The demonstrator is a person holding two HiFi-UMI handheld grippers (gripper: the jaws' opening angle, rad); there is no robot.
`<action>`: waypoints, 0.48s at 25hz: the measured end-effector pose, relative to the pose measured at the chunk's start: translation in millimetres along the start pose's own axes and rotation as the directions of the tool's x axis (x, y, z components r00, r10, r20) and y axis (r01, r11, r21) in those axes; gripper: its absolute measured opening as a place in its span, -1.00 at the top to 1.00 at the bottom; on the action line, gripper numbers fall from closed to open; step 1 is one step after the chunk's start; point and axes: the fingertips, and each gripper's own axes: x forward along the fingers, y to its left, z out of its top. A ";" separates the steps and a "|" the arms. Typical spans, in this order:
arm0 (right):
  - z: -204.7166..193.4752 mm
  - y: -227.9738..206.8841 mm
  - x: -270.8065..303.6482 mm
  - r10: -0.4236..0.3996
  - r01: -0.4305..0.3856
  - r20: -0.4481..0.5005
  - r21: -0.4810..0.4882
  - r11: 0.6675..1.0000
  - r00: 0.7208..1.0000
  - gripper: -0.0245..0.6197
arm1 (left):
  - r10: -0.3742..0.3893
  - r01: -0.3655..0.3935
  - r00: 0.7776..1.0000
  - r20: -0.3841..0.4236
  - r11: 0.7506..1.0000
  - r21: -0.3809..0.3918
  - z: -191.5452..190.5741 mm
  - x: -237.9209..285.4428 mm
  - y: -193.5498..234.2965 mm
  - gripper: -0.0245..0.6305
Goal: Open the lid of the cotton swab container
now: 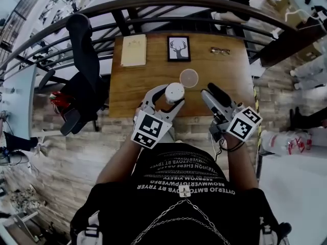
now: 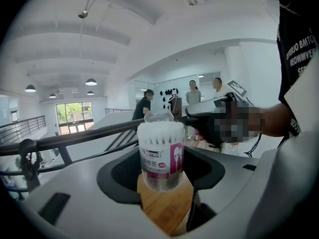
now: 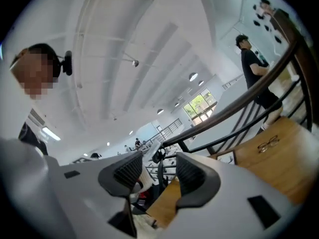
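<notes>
Clear cotton swab container (image 2: 160, 156), full of swabs (image 2: 160, 131)

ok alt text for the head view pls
Seen from above, the left gripper holds an open cotton swab container upright over the near part of a wooden table, its round lid lying on the table just beyond. The right gripper is open and empty beside it; a notebook, framed deer picture and glasses line the far edge.
</notes>
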 end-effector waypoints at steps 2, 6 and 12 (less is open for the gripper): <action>1.7 -6.3 -6.6 -0.075 0.074 -0.012 -0.120 0.990 0.997 0.34 | 0.038 -0.038 0.999 0.003 0.999 -0.012 0.7 -6.1 12.3 0.10; 10.2 -21.2 -24.8 -0.262 0.251 0.016 -0.348 0.904 0.965 0.60 | 0.093 -0.093 0.996 0.017 0.995 -0.021 5.9 -18.4 31.5 0.10; 29.1 -31.3 -51.2 -0.369 0.371 0.092 -0.436 0.820 0.925 0.87 | 0.144 -0.144 0.988 0.058 0.990 -0.014 20.6 -32.2 40.6 0.10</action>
